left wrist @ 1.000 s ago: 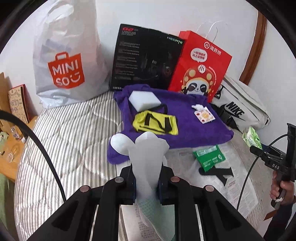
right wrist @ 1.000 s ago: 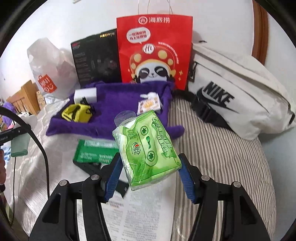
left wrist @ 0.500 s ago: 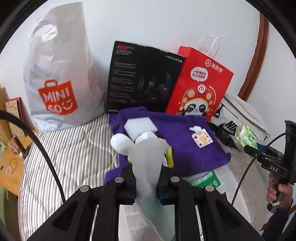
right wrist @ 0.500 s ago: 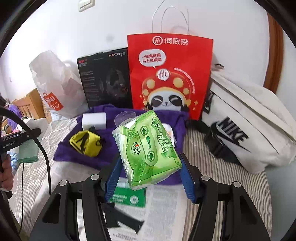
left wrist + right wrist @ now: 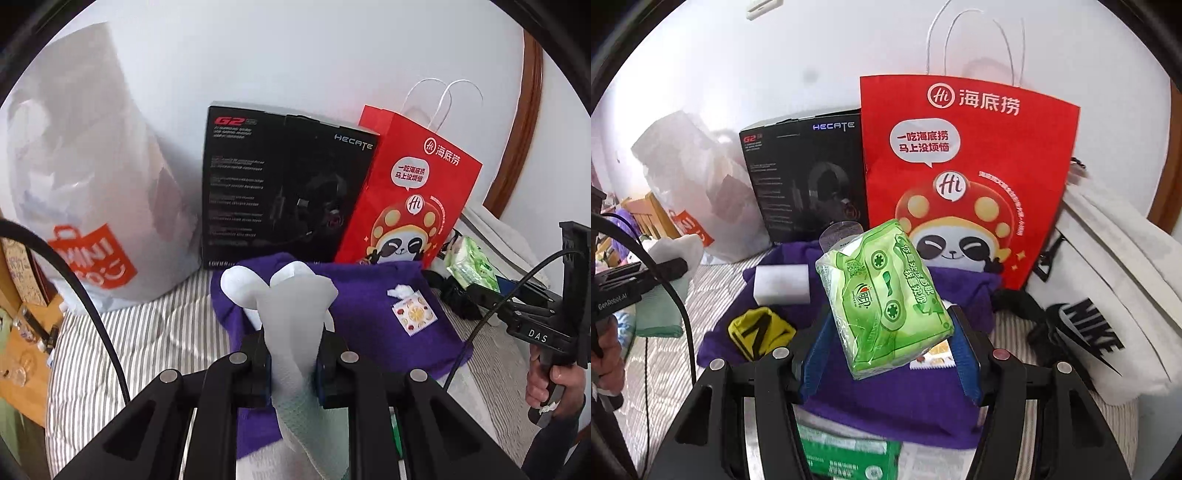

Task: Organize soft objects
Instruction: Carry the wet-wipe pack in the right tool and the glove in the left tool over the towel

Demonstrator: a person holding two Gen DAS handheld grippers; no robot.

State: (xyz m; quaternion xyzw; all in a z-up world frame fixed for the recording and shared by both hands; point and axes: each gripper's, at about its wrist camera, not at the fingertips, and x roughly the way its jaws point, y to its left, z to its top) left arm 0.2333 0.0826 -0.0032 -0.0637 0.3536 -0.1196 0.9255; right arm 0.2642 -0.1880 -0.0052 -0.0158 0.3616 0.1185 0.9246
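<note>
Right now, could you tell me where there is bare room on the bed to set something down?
The striped mattress lies bare between the Miniso bag and the purple towel. The towel's middle, between the white sponge and the small sachet, is free too. Against the wall it is crowded: black box, red bag, Nike bag.

Both grippers are matte black linkages with round silver pivot screws and blue-padded jaws, the left gripper (image 5: 291, 363) trailing a black cable, the right gripper (image 5: 890, 363) lettered "DAS" in white, its hand (image 5: 550, 380) emerging from a dark sleeve (image 5: 554, 439).
</note>
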